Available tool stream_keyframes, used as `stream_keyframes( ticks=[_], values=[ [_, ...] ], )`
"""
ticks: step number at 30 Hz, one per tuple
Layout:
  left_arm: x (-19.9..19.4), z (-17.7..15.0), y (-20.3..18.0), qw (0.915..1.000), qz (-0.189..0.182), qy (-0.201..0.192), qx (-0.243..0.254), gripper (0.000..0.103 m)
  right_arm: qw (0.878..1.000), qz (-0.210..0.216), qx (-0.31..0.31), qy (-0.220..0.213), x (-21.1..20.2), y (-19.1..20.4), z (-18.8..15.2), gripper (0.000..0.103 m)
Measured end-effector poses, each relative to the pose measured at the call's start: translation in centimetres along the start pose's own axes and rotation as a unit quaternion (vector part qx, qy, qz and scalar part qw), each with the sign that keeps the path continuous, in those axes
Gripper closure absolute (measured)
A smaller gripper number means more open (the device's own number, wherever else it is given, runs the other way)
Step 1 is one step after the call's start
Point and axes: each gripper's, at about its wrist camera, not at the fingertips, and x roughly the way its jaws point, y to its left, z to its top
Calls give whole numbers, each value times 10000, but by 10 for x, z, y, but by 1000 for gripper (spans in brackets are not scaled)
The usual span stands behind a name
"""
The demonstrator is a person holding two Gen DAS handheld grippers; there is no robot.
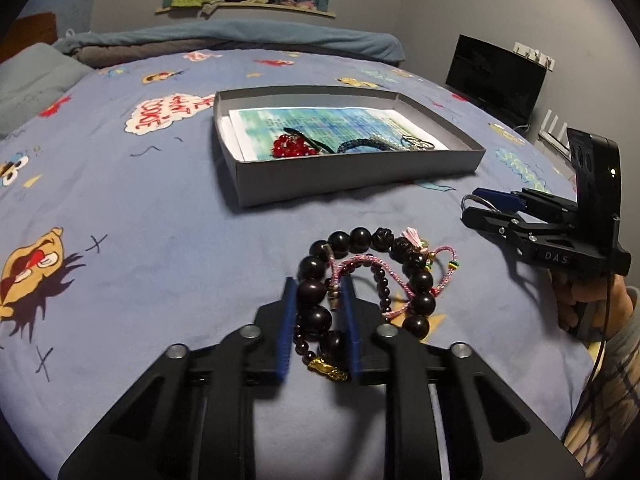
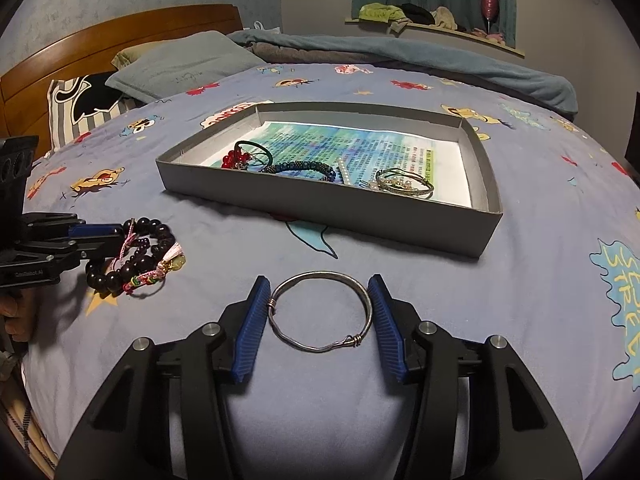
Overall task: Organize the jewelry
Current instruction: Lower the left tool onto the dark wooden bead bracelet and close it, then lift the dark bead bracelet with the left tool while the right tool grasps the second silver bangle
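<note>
Nearest the left wrist camera, the left gripper (image 1: 322, 312) has its blue pads (image 1: 289, 328) narrowed around one side of a large dark-bead bracelet (image 1: 360, 280); the pads appear to press on the beads, with a thinner string of small dark beads (image 1: 380, 284) and a gold charm (image 1: 327, 371) lying between them as well. Tangled with the dark beads is a pink braided cord bracelet (image 1: 394, 276) carrying a small tassel. This heap rests on the blue cartoon-print bedsheet (image 1: 160, 248).

Seen from the right wrist camera, the right gripper (image 2: 320, 316) brackets a silver wire bangle (image 2: 320, 312) lying flat on the sheet. The left pad touches the bangle's rim by its wire wrap; the right pad stands just beside the opposite rim, and whether it makes contact cannot be told. A hand (image 1: 592, 304) holds this gripper's handle in the left view.

Beyond both grippers sits a shallow grey cardboard tray (image 2: 332, 216), lined with a printed blue-green sheet (image 2: 340, 140). Inside it lie a red bead cluster (image 2: 232, 159) with a dark green band, a dark blue beaded bracelet (image 2: 304, 168), a short strand of pale beads (image 2: 345, 172) and a thin metal bangle (image 2: 406, 184) with small charms. Pillows (image 2: 180, 64) and a wooden headboard (image 2: 100, 40) stand at the far left.
</note>
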Motion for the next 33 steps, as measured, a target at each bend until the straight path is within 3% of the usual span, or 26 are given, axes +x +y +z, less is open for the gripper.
stream_keyframes(
  ticks=[9, 15, 22, 27, 33],
  values=[
    [-24, 8, -8, 9984, -280, -475, 91, 88, 10000, 35, 46, -12, 0, -1, 1, 52],
    [-28, 12, -8, 9973, -480, -550, -8, 88, 10000, 29, 44, -11, -1, -1, 1, 52],
    [-10, 8, -13, 9980, -622, -130, 21, 87, 10000, 30, 48, -11, -1, -1, 0, 52],
    [5, 1, -19, 9983, -531, 168, 165, 70, 10000, 30, 47, -13, 0, -1, 0, 52],
    [9, -1, -21, 9988, -349, 215, 259, 74, 10000, 37, 53, -29, -1, -1, 1, 52]
  ],
)
